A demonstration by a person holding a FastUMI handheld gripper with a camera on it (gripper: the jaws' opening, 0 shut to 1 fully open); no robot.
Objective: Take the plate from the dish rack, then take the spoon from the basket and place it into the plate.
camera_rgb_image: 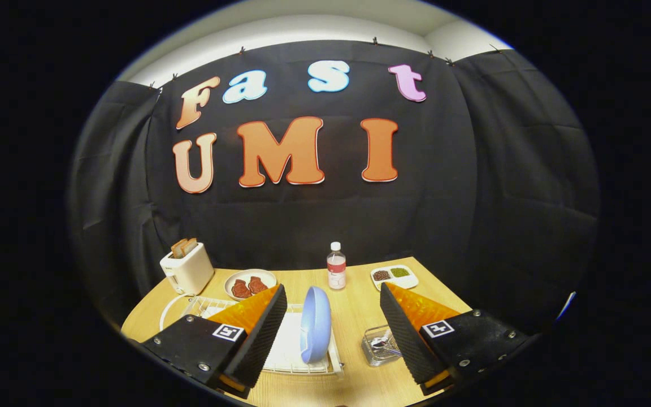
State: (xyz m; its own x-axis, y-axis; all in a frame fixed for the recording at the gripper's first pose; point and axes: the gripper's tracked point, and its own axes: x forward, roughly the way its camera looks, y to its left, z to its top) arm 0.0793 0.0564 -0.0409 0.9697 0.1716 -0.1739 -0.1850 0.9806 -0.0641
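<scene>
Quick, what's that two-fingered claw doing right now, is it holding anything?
Gripper: open and holding nothing; the blue plate stands on edge in the dish rack between its fingers, untouched.

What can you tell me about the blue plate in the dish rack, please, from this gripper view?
The blue plate is a smooth, glossy, pale blue round plate that looks like plastic or glazed ceramic. It stands upright on its edge in the white wire dish rack, seen almost side-on. The open gripper has it between its fingers, nearer one finger, with neither finger touching it. Only the rack appears to touch the plate.
</scene>
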